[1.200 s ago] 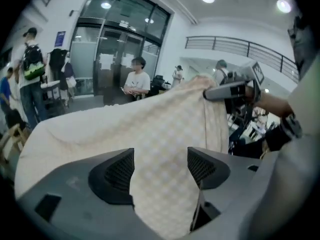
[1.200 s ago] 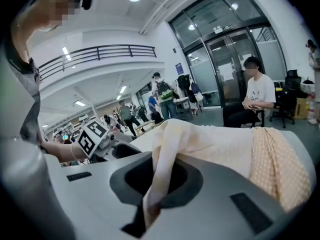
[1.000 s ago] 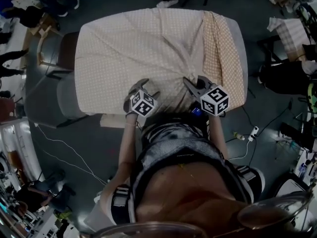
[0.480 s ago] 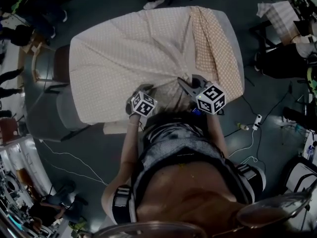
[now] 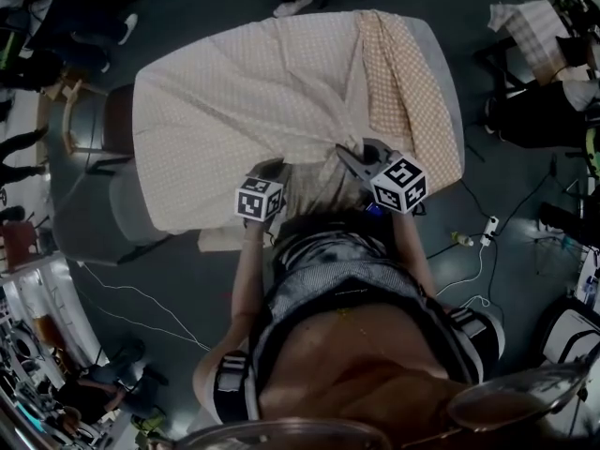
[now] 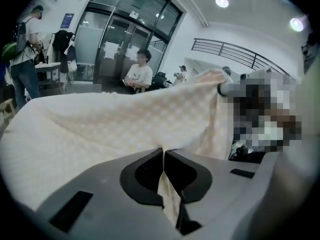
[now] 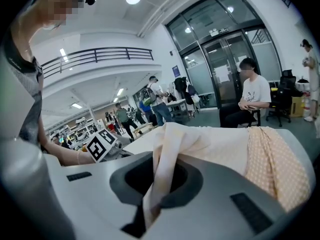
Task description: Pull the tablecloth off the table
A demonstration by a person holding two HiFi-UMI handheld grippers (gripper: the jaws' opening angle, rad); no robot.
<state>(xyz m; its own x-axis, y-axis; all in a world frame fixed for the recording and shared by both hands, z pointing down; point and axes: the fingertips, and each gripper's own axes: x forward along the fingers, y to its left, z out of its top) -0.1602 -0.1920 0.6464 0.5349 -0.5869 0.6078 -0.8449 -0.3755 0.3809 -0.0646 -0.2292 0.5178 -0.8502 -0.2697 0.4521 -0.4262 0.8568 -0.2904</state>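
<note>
Left tool point(image 6: 163, 159) just closed on tablecloth point(image 6: 100, 129).

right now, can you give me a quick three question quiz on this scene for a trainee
1. True or false: the right gripper is empty.
2. In the head view, the orange-dotted strip lies along which side of the table? A) left B) right C) near edge
3. What is between the jaws of the left gripper?
Key:
1. False: it is shut on a gathered fold of the cream tablecloth.
2. B.
3. A pinch of the tablecloth; those jaws have just closed on it.
</note>
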